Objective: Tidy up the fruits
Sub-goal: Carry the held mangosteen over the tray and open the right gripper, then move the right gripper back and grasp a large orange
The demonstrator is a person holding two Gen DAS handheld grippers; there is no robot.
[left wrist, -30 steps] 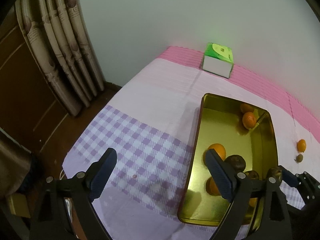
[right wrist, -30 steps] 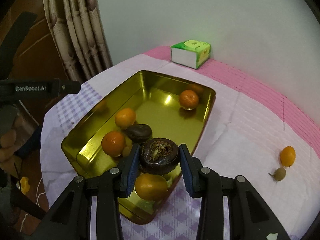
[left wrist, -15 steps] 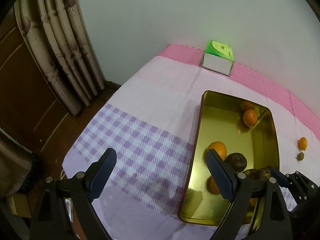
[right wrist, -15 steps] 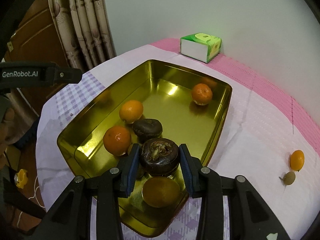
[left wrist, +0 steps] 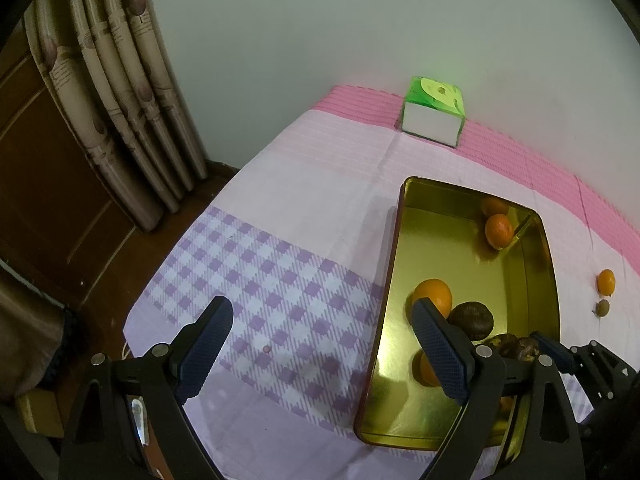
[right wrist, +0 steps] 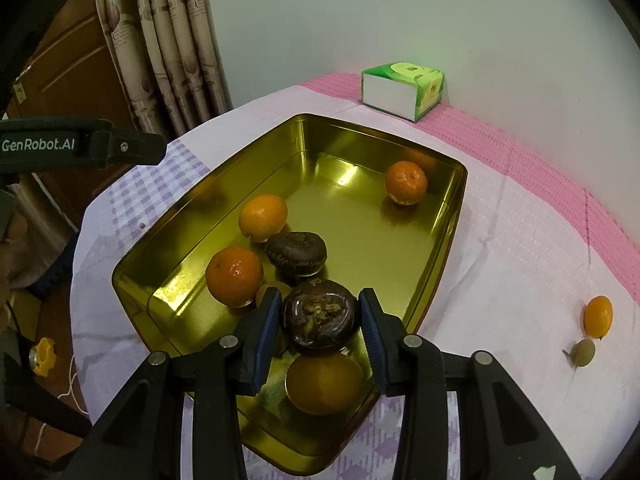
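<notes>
Left wrist view: the left gripper [left wrist: 320, 344] hangs with jaws wide apart and empty over the purple checked cloth [left wrist: 260, 280]; the shiny gold rectangular metal tray [left wrist: 548, 280] lies at three o'clock.

Right wrist view: the right gripper [right wrist: 319, 322] clamps a dark brown wrinkled round fruit [right wrist: 319, 316] above the tray's near end, at six o'clock of a second dark fruit [right wrist: 297, 254].

A plain pale wall [left wrist: 360, 20] stands behind the surface [left wrist: 320, 184], which carries a cloth in pink, white and purple check. At the left hang beige patterned curtains [left wrist: 120, 120] beside dark brown wood panelling [left wrist: 48, 184]. The floor [left wrist: 132, 248] below is dark brown.
</notes>
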